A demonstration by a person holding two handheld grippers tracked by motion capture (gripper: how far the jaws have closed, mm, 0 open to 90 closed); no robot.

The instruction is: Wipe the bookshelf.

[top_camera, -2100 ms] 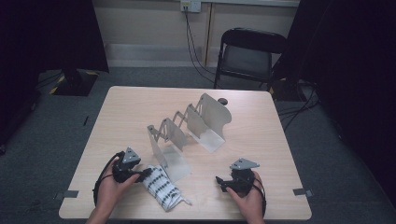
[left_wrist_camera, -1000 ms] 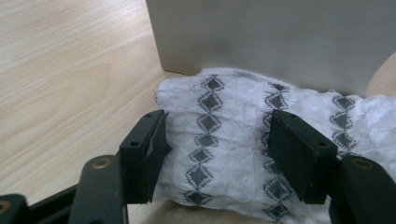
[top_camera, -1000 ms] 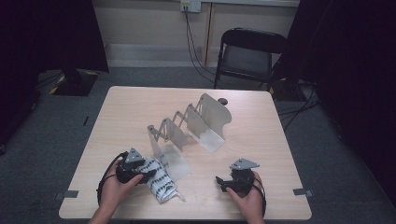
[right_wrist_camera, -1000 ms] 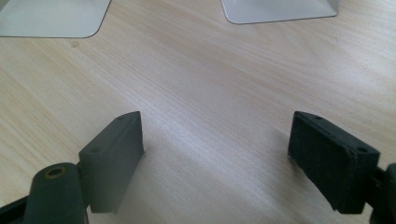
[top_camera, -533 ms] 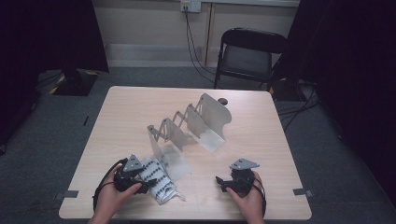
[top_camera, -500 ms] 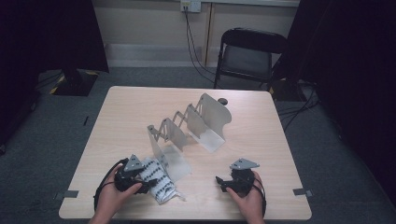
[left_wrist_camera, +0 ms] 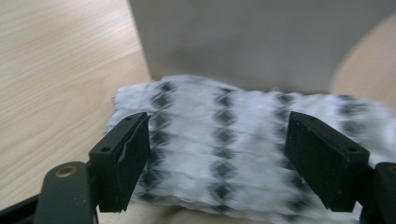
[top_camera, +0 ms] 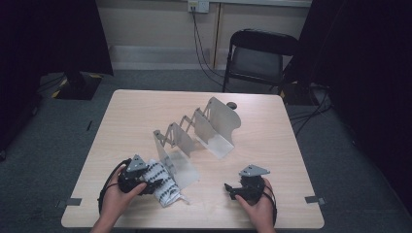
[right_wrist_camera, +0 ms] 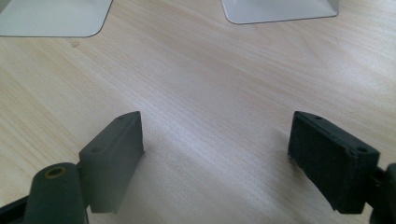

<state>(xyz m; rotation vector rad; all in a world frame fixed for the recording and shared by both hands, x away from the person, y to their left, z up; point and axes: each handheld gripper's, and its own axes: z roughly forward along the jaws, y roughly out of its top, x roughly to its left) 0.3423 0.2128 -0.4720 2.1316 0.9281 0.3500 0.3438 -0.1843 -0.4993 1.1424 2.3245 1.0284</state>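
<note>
Cloth (left_wrist_camera: 224, 149) lies between the left gripper (left_wrist_camera: 219, 158)'s wide, just-opening fingers; right gripper (right_wrist_camera: 224, 163) gapes empty. Dragging risks snagging the metal rack (top_camera: 194, 138).

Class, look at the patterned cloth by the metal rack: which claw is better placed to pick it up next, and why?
Probably the left claw: its jaws, which have just been opening, stand apart with the black-and-white cloth between them, beside the metal rack. The right claw rests open over bare table, away from the cloth.
</note>
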